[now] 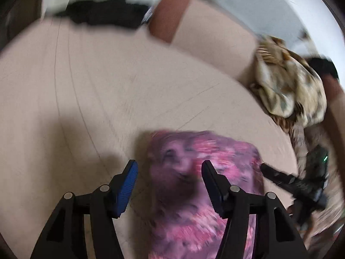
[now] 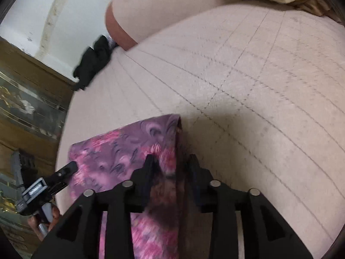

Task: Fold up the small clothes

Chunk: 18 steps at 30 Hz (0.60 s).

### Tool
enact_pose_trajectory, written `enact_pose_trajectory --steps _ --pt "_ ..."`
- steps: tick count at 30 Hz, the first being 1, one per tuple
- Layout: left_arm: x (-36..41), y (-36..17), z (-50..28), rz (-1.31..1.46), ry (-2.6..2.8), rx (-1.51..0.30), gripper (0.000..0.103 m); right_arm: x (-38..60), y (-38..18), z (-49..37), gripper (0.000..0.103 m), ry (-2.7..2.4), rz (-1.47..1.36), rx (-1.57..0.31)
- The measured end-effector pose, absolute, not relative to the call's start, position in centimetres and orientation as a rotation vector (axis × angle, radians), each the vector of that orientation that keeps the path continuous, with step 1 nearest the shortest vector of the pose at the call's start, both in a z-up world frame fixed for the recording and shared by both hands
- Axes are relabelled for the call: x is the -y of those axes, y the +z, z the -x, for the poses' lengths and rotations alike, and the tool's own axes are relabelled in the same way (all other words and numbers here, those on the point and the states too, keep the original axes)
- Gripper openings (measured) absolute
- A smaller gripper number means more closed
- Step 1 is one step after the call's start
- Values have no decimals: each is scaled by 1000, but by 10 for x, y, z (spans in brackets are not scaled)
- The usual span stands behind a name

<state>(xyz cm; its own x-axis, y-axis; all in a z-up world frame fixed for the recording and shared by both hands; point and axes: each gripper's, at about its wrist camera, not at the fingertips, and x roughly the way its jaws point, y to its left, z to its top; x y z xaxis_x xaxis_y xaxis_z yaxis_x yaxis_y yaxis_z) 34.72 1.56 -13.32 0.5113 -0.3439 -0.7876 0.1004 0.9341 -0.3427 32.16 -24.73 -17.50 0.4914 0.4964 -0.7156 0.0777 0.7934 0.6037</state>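
Pink-purple floral cloth (image 2: 120, 151) lies folded flat on bed (image 2: 248, 86), near bed's side edge; straight fold edge faces open quilted surface. Left gripper (image 1: 169, 168): fingers spread, blue ribbed pad (image 1: 127, 185) over bare bed, other finger over cloth, nothing pinched. Right gripper (image 2: 171, 161): fingers part-spread, straddling cloth's fold edge (pad contact cannot be told, view blurred). Wide bare room beyond cloth. Patterned beige heap (image 1: 289, 86) at far side; black garment (image 2: 92, 62) at bed's far edge; beige pillow (image 1: 211, 36) behind.
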Motion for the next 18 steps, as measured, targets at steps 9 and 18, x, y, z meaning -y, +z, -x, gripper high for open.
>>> enact_pose_trajectory --steps 9,18 --pt "-21 -164 -219 242 -227 -1169 69 234 -157 -178 62 306 -582 -1079" --pt "17 -176 -163 96 -140 -1119 20 190 -177 -137 62 174 -214 -1145"
